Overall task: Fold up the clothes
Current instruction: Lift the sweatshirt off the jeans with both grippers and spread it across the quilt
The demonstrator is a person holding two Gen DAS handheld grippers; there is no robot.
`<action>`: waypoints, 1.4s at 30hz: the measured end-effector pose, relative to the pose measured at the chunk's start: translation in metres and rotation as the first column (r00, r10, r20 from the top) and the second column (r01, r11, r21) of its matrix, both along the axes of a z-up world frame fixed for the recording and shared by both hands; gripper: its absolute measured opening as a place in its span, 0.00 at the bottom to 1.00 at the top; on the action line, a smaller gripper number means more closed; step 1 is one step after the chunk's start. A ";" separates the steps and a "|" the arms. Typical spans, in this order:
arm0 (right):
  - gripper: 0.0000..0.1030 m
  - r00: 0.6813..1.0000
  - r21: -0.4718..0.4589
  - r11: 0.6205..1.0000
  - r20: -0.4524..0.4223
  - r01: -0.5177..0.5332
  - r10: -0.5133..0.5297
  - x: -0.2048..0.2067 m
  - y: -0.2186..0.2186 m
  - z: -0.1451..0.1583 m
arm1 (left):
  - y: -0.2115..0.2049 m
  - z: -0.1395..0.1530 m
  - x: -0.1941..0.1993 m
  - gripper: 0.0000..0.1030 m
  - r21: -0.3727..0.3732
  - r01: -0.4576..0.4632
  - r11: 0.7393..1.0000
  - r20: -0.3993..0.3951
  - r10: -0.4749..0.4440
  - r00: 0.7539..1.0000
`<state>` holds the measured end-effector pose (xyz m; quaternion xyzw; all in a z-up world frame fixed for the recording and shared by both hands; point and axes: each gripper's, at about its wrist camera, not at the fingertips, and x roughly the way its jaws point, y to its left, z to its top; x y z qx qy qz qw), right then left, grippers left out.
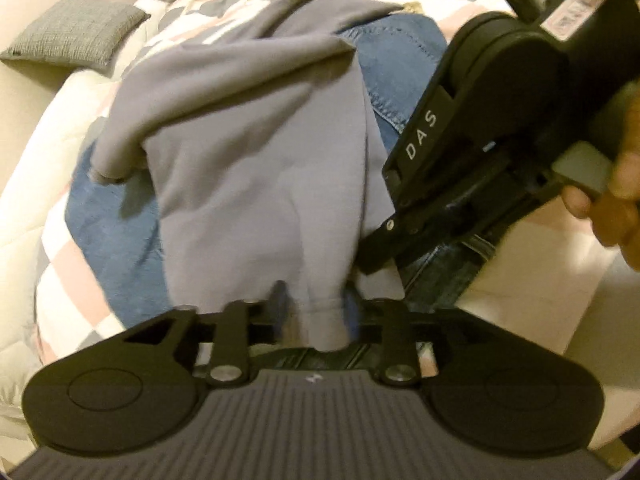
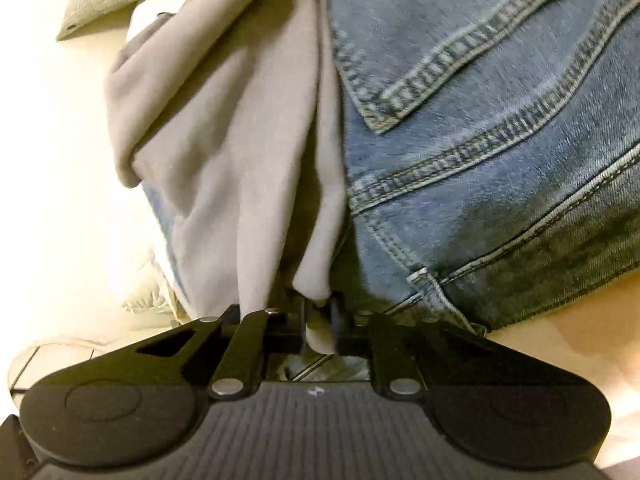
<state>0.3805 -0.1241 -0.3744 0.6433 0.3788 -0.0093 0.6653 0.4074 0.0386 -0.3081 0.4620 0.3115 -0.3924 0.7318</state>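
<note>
Through the left wrist camera, my left gripper [image 1: 320, 312] is pinched closed on the near edge of the grey garment [image 1: 256, 152], which rises from the fingers and drapes away over the blue jeans [image 1: 400, 64] lying on the patterned quilt [image 1: 68, 264]. The right gripper [image 1: 376, 252] comes in from the upper right, held by a hand [image 1: 616, 196], its tip at the same grey edge just beside mine; a grey cushion [image 1: 72, 32] sits well apart at the top left. Through the right wrist camera, my right gripper [image 2: 320, 316] is also closed, with a bunched fold of the grey garment [image 2: 240, 132] clamped between its fingers, the jeans [image 2: 500, 140] spread just to the right with a back pocket showing. I judge this as the lifting stage of a fold: both tools have one edge gathered. Next I'd need to spread the two grips apart to tension the cloth, then carry it clear of the jeans before laying it flat.
</note>
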 end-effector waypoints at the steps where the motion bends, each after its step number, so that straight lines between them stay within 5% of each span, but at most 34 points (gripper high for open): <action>1: 0.26 1.000 0.005 1.000 -0.010 0.009 -0.009 0.002 -0.001 -0.002 | -0.001 -0.004 0.003 0.31 0.001 -0.010 1.000 -0.016 0.010 1.000; 3: 0.20 0.999 0.015 1.000 -0.031 0.026 -0.026 0.005 -0.004 -0.007 | -0.001 -0.010 0.006 0.07 -0.001 -0.012 1.000 -0.052 0.012 0.999; 5: 0.08 0.999 0.021 1.000 -0.036 0.016 -0.016 0.010 -0.008 -0.005 | 0.001 -0.009 0.005 0.07 0.002 -0.003 1.000 -0.050 0.004 0.999; 8: 0.05 0.999 -0.025 0.999 0.007 -0.036 0.036 0.010 -0.018 0.020 | 0.008 0.014 0.004 0.06 -0.042 -0.032 0.999 -0.058 0.029 0.998; 12: 0.04 0.991 -0.020 1.000 0.129 -0.012 0.015 -0.019 -0.060 0.087 | 0.025 0.087 -0.002 0.06 -0.216 -0.160 0.963 -0.101 0.141 0.985; 14: 0.04 0.978 -0.032 0.999 0.208 0.013 -0.006 -0.044 -0.091 0.128 | 0.038 0.136 -0.011 0.05 -0.350 -0.242 0.905 -0.148 0.202 0.968; 18: 0.04 0.942 -0.127 0.991 0.335 0.043 0.002 -0.119 -0.161 0.215 | 0.069 0.222 -0.054 0.04 -0.586 -0.383 0.714 -0.261 0.281 0.924; 21: 0.04 0.935 -0.250 0.967 0.351 0.046 0.046 -0.189 -0.203 0.265 | 0.085 0.250 -0.115 0.04 -0.659 -0.466 0.591 -0.370 0.285 0.884; 23: 0.04 0.940 -0.311 0.950 0.333 0.031 0.078 -0.249 -0.232 0.289 | 0.084 0.251 -0.168 0.04 -0.647 -0.512 0.565 -0.411 0.307 0.858; 27: 0.04 0.976 -0.432 0.902 0.189 -0.017 0.109 -0.361 -0.260 0.281 | 0.058 0.201 -0.280 0.05 -0.494 -0.636 0.593 -0.580 0.319 0.749; 31: 0.05 0.991 -0.465 0.878 -0.114 -0.109 0.063 -0.438 -0.281 0.199 | 0.011 0.113 -0.372 0.08 -0.246 -0.663 0.707 -0.701 0.343 0.626; 34: 0.18 0.963 -0.397 0.910 -0.270 -0.118 0.007 -0.478 -0.289 0.144 | -0.014 0.061 -0.415 0.10 -0.063 -0.643 0.763 -0.680 0.439 0.587; 36: 0.34 0.950 -0.367 0.924 -0.312 -0.103 -0.018 -0.499 -0.287 0.124 | -0.020 0.045 -0.434 0.16 -0.005 -0.621 0.784 -0.645 0.472 0.601; 39: 0.36 0.952 -0.323 0.943 -0.305 -0.083 -0.020 -0.535 -0.276 0.110 | -0.030 0.045 -0.445 0.31 -0.012 -0.564 0.826 -0.563 0.461 0.686; 42: 0.44 0.968 -0.302 0.952 -0.249 -0.044 -0.034 -0.529 -0.270 0.094 | -0.054 0.036 -0.449 0.35 -0.053 -0.513 0.857 -0.509 0.419 0.752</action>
